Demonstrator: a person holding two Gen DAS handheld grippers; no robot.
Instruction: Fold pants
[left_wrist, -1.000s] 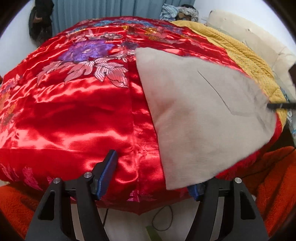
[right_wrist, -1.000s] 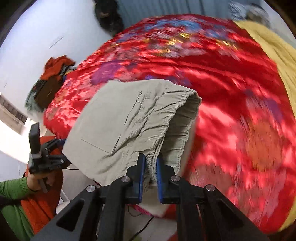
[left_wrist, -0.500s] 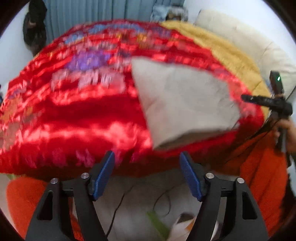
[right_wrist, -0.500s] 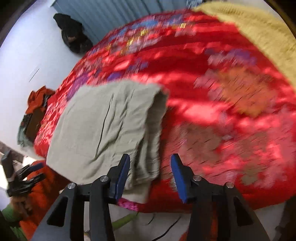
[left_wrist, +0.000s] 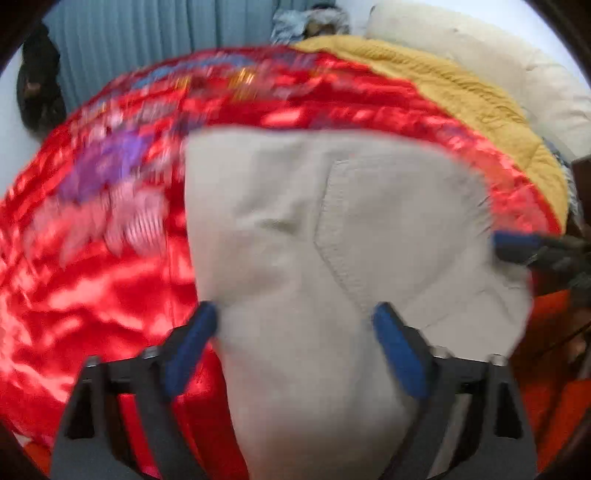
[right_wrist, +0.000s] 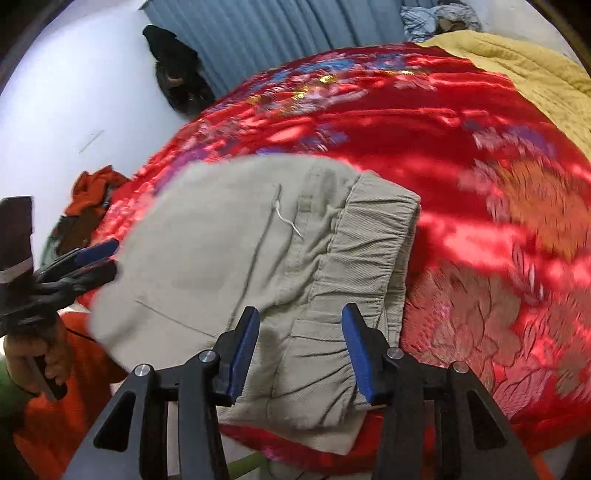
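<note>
While no words or labels can be read anywhere, the left wrist view shows the beige pants (left_wrist: 314, 258) lying folded on the red flowered bed cover (left_wrist: 92, 288), near its front edge. The left claw (left_wrist: 295, 343) now stands wide open. Its jaws have just been opening, with a bit of the pants between the blue pads (left_wrist: 399, 354) but not pinched. A second ago the pants lay more to the right; now they fill the middle, and the picture is blurry. The right claw (left_wrist: 517, 247) pokes in at the right edge of the pants.

From the right wrist view, the right claw (right_wrist: 301, 350) is partly open over the stretchy waistband (right_wrist: 369, 258). A second ago it pinched this waistband; now its jaws have let go and hold nothing. The left claw (right_wrist: 92, 262) shows at the left, by the far side of the pants (right_wrist: 221, 251), held in a hand (right_wrist: 33, 354).
</note>
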